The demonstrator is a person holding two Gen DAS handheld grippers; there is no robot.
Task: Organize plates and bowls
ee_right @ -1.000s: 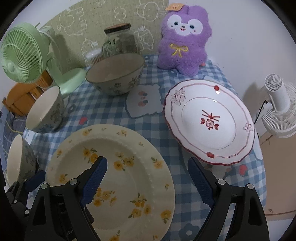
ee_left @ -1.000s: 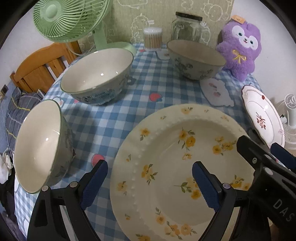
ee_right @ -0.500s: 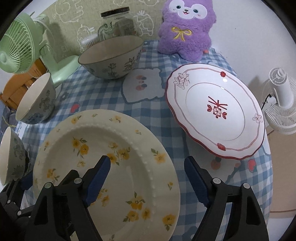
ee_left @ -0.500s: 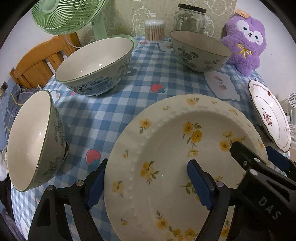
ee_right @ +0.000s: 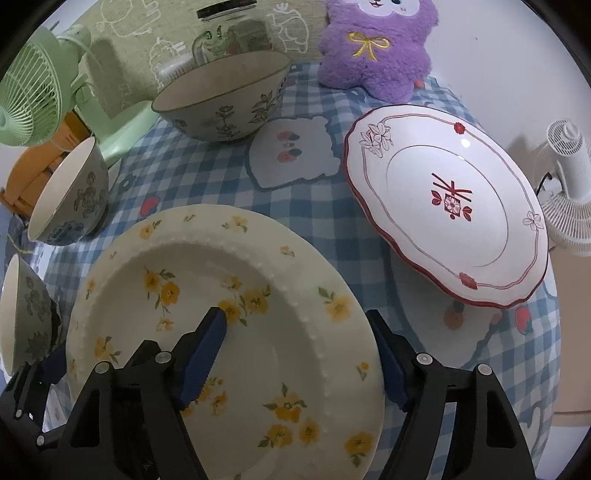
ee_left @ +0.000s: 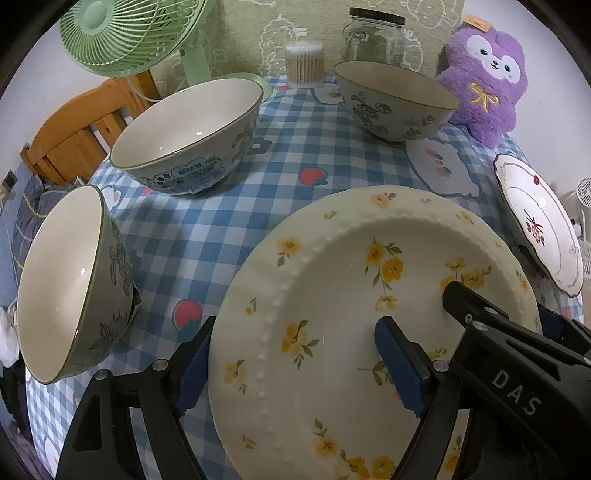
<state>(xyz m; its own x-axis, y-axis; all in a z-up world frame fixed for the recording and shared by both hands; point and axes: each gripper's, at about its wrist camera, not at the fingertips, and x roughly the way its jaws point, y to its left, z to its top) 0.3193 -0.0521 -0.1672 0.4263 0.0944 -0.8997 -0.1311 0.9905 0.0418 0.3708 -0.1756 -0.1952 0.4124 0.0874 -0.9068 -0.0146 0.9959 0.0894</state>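
Observation:
A cream plate with yellow flowers (ee_left: 332,314) (ee_right: 229,295) lies on the checked tablecloth. My left gripper (ee_left: 295,365) is open and straddles the plate's left rim, one finger outside, one over the plate. My right gripper (ee_right: 303,365) is open and straddles its right rim the same way. A white plate with red trim (ee_right: 443,206) (ee_left: 539,225) lies to the right. Three bowls stand on the table: one at the near left (ee_left: 70,284) (ee_right: 22,314), one at the middle left (ee_left: 188,133) (ee_right: 70,192), one at the back (ee_left: 395,99) (ee_right: 225,99).
A green fan (ee_left: 129,33), a cotton swab box (ee_left: 304,64), a glass jar (ee_left: 373,37) and a purple plush toy (ee_left: 484,70) line the back edge. A white coaster (ee_right: 291,151) lies between the back bowl and the red-trimmed plate. A white fan (ee_right: 569,188) stands off the table's right.
Both grippers have moved forward and down over the flowered plate, so its rim now lies between each pair of fingers. Both stay open.

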